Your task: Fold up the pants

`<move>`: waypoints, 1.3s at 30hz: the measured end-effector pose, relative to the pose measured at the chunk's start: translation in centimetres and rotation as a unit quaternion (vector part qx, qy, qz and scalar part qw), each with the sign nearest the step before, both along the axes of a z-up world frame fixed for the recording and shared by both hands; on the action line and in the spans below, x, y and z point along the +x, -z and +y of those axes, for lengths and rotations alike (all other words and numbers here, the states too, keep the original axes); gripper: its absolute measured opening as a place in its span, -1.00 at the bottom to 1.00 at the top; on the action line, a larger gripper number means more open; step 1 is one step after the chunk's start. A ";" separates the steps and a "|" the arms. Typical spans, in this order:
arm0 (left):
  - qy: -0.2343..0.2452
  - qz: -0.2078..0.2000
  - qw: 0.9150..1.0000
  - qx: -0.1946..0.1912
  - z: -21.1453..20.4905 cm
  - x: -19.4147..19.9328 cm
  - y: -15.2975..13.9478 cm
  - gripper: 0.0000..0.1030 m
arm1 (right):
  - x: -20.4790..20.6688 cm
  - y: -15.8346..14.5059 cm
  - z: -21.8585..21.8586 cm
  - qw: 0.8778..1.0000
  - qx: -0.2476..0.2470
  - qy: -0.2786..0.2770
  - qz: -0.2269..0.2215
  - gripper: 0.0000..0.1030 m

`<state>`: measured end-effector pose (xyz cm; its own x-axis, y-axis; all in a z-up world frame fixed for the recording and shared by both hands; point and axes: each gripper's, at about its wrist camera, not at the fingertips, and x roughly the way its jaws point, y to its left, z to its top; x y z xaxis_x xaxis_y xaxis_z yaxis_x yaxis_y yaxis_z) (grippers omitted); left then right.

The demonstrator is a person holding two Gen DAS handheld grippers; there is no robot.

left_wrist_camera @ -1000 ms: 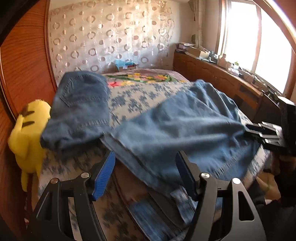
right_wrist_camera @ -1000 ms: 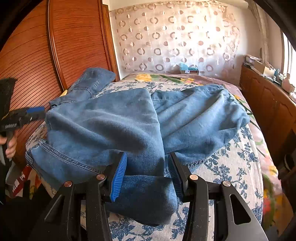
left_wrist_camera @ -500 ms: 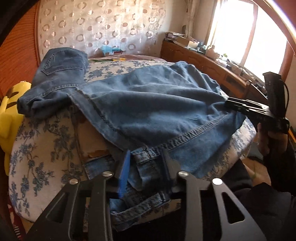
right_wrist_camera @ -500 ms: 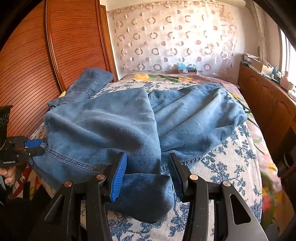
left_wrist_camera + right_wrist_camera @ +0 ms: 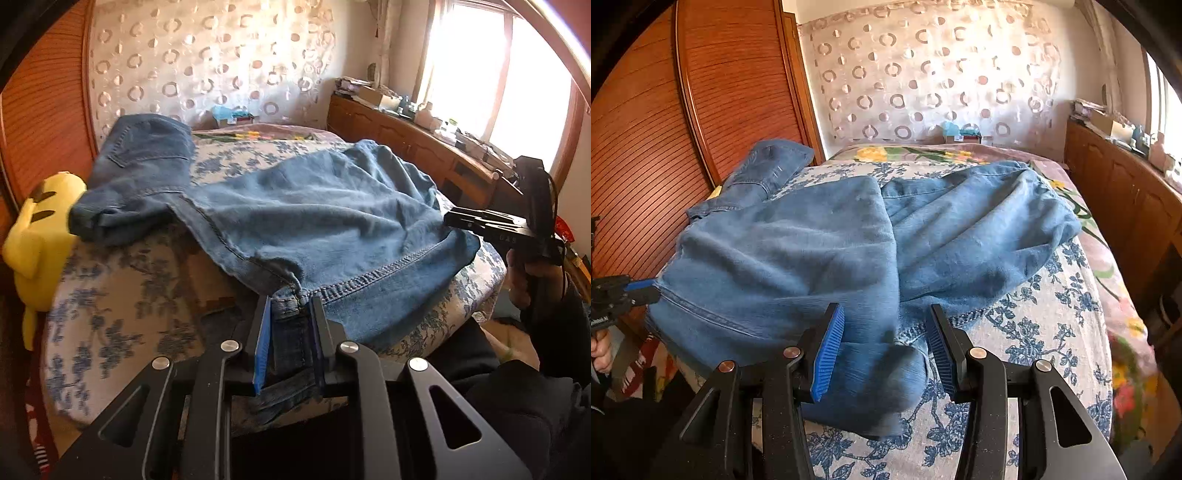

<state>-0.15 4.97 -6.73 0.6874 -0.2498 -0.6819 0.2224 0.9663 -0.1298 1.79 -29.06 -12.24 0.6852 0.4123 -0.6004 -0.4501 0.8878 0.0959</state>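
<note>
Having been open a second ago, the left gripper (image 5: 290,325) is now clenched on the jeans (image 5: 314,221) hem. The right gripper (image 5: 884,347) is kept spread around a fold, so lifting can be started.

1. Daylight floods in from the window (image 5: 498,74), blown out to white glare.
2. The curtain (image 5: 934,74) glows softly.
3. Straight lines bend near the dark, vignetted corners.
4. Bed's far right edge (image 5: 1134,354) looks blurred.
</note>
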 end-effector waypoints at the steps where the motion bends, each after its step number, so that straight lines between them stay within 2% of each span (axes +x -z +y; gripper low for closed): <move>1: -0.005 0.000 1.000 0.001 0.3 -0.1 -0.1 -0.59 | 0.0 0.0 -0.1 1.000 0.002 0.000 0.001 -0.07; 15: -0.009 0.004 1.000 0.005 1.0 -0.7 -0.8 -0.57 | -0.7 1.1 0.2 1.000 -0.006 -0.013 0.022 -0.07; 17: -0.015 0.001 1.000 0.005 1.1 -0.5 -1.1 -0.40 | -0.8 1.3 0.3 1.000 -0.009 -0.014 0.023 -0.15; 20: -0.027 -0.008 1.000 0.009 1.4 -0.2 -1.7 0.10 | -0.9 1.5 0.3 0.999 -0.015 -0.014 0.026 -0.26; 23: -0.031 -0.020 0.999 0.008 1.4 0.4 -2.5 0.49 | -1.1 1.5 -0.2 0.999 -0.012 -0.013 0.030 -0.26; 28: -0.016 -0.040 0.999 0.012 -0.2 2.4 -3.7 0.51 | -1.0 0.6 -1.8 1.000 0.013 0.004 0.025 -0.26; 30: -0.007 -0.045 0.999 0.011 -1.2 3.3 -3.8 0.51 | -0.9 0.4 -2.2 1.000 0.006 0.016 0.020 -0.25; 35: 0.007 -0.035 0.999 0.015 -3.1 5.3 -2.9 0.51 | 0.5 0.3 -2.9 0.999 -0.015 0.046 0.013 -0.10; 39: 0.021 -0.028 0.999 0.020 -4.6 6.9 -2.3 0.51 | 2.5 0.4 -3.2 0.998 -0.023 0.064 0.018 -0.09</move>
